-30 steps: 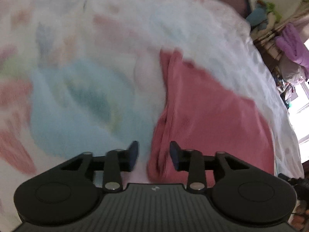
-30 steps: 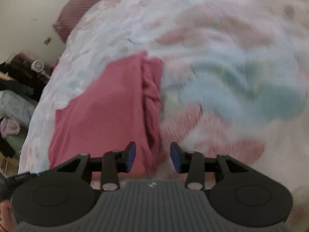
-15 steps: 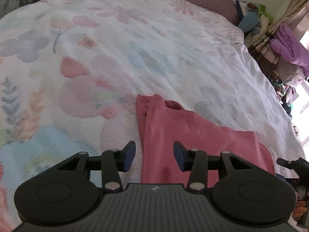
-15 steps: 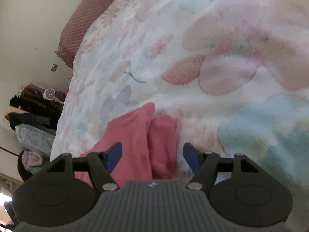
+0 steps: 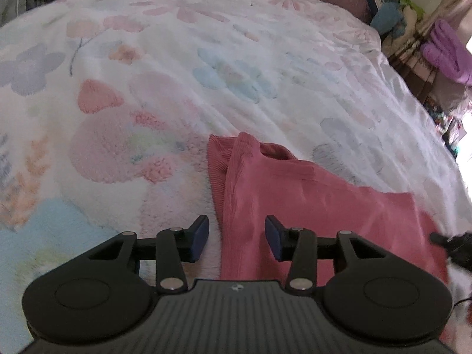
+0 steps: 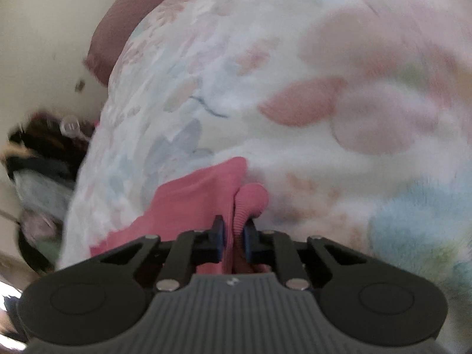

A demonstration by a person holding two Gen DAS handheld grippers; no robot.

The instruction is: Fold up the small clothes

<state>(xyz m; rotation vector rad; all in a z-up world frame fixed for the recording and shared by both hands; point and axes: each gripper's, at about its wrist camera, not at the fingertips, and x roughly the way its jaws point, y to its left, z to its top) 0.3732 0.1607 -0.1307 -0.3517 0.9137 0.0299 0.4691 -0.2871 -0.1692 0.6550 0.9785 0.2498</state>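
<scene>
Floral bedspread [image 5: 183, 59]; pink garment [image 6: 188, 203] apparently pinched in right claw [image 6: 233, 237].

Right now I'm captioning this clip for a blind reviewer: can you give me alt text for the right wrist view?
The right gripper has its jaws shut on a bunched fold of the pink garment, which lies on a fluffy floral blanket. A maroon pillow sits at the far edge, against a cream wall, with blurred clutter at the left.
</scene>
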